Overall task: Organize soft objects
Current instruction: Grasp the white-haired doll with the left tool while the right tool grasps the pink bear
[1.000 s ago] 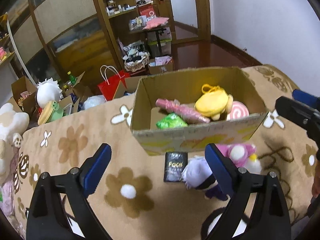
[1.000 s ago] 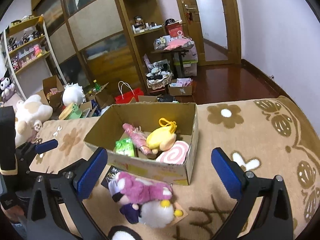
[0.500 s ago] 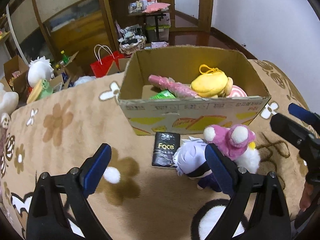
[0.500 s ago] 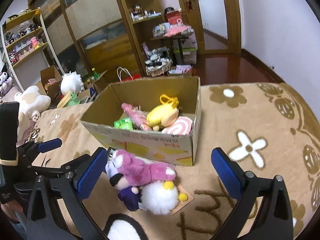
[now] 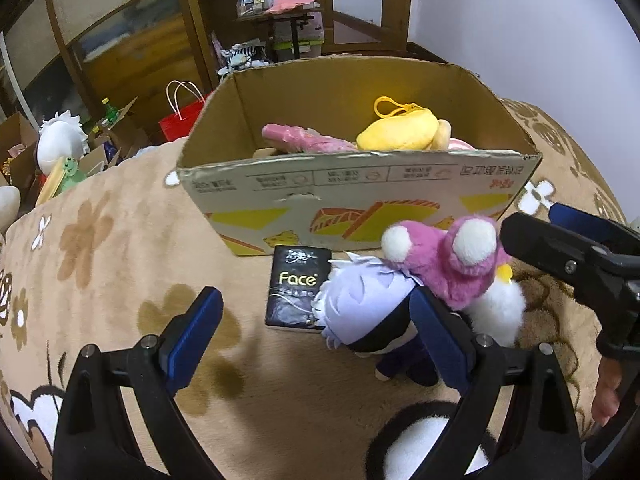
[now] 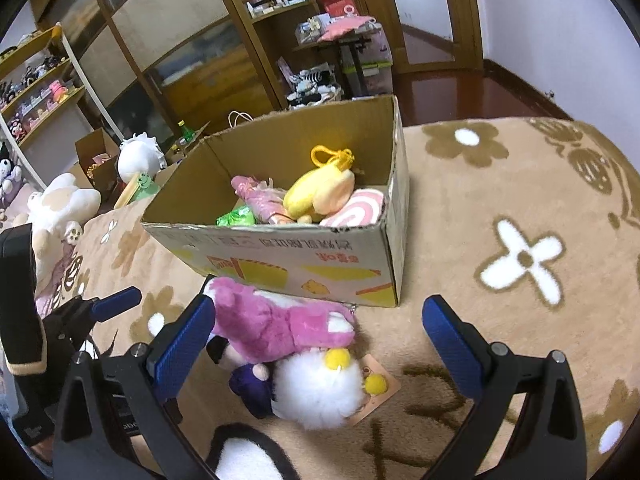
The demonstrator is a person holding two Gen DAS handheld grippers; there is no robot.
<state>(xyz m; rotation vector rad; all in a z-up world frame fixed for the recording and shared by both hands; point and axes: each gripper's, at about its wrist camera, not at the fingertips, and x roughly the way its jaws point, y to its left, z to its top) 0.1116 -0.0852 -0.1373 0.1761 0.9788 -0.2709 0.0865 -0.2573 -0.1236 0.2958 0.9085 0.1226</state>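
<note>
A cardboard box (image 5: pixel 360 184) (image 6: pixel 304 252) stands on the flowered blanket and holds a yellow plush (image 6: pixel 316 192), a pink wrapped item (image 6: pixel 256 200), a green packet (image 6: pixel 236 216) and a pink swirl cushion (image 6: pixel 356 212). In front of it lie a pink plush (image 5: pixel 448 268) (image 6: pixel 272 328), a lavender-haired doll (image 5: pixel 368 312) and a white fluffy plush (image 6: pixel 320 392). A black "Face" tissue pack (image 5: pixel 294 288) lies beside them. My left gripper (image 5: pixel 316 340) is open, low over the tissue pack and doll. My right gripper (image 6: pixel 320 348) is open, astride the pink and white plush.
The brown flowered blanket (image 6: pixel 520 256) covers the surface. Behind it stand wooden cabinets (image 5: pixel 120 40), a red bag (image 5: pixel 180 120), cartons and large plush toys (image 6: pixel 60 204) on the left. The right gripper's arm (image 5: pixel 580 264) shows at the right of the left wrist view.
Both grippers have moved down and forward toward the plush pile in front of the box; the toys now sit larger between the fingers. Both stay open.
</note>
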